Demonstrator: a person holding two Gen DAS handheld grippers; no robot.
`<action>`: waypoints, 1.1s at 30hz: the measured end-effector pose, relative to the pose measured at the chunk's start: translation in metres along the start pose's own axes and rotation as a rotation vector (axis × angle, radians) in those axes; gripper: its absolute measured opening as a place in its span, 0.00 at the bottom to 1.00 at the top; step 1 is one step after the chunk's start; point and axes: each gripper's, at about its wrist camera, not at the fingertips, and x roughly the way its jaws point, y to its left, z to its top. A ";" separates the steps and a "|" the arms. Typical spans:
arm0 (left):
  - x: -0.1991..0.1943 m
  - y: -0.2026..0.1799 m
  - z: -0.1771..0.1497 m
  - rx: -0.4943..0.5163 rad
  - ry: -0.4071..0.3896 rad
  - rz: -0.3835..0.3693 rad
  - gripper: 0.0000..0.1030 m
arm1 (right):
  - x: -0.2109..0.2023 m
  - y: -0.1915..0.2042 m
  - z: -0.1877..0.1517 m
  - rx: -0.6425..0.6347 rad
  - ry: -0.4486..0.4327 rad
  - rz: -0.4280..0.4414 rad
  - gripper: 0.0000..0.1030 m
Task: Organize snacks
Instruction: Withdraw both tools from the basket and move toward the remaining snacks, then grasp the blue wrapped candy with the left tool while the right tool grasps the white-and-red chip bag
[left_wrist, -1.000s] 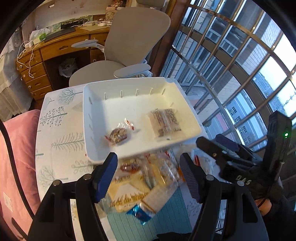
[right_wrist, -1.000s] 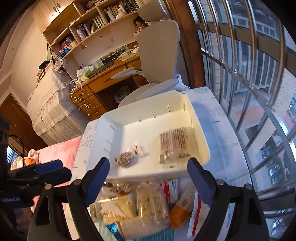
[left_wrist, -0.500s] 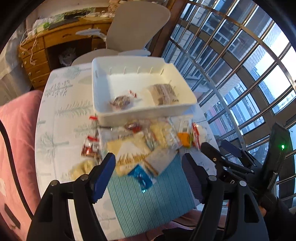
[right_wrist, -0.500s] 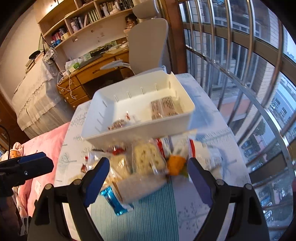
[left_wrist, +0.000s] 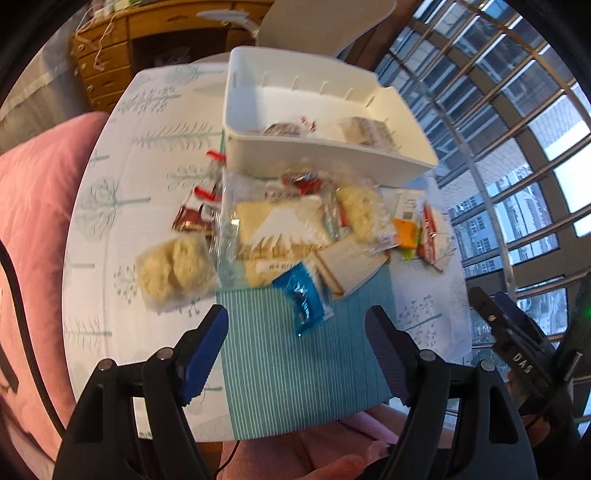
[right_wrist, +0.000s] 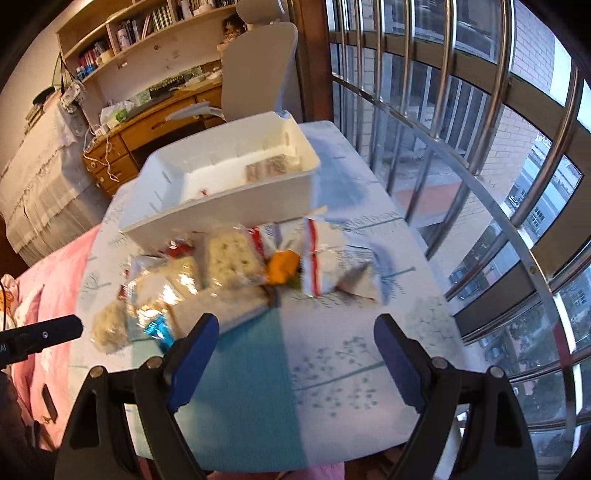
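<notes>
both the left gripper (left_wrist: 297, 332) and right gripper (right_wrist: 295, 332) gape empty above the snack pile (left_wrist: 288, 229).

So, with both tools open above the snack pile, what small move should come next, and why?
Probably lower the left tool onto the blue packet and close. That packet lies at the near edge of the pile, right ahead of its open jaws, which hold nothing. The white bin behind holds only two snacks, so most are left to move.

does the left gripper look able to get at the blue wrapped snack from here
Probably yes: the left gripper is open and empty, and the blue wrapped snack lies just ahead of its fingertips on top of the striped mat, nothing covering it.
</notes>
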 end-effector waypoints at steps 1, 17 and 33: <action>0.004 -0.001 -0.002 -0.010 0.008 0.014 0.73 | 0.004 -0.006 0.001 0.000 0.013 0.005 0.84; 0.070 -0.005 -0.036 -0.317 0.073 0.115 0.73 | 0.069 -0.051 0.032 -0.292 0.159 0.053 0.84; 0.109 0.002 -0.045 -0.537 -0.043 0.134 0.72 | 0.109 -0.047 0.025 -0.785 0.131 0.003 0.84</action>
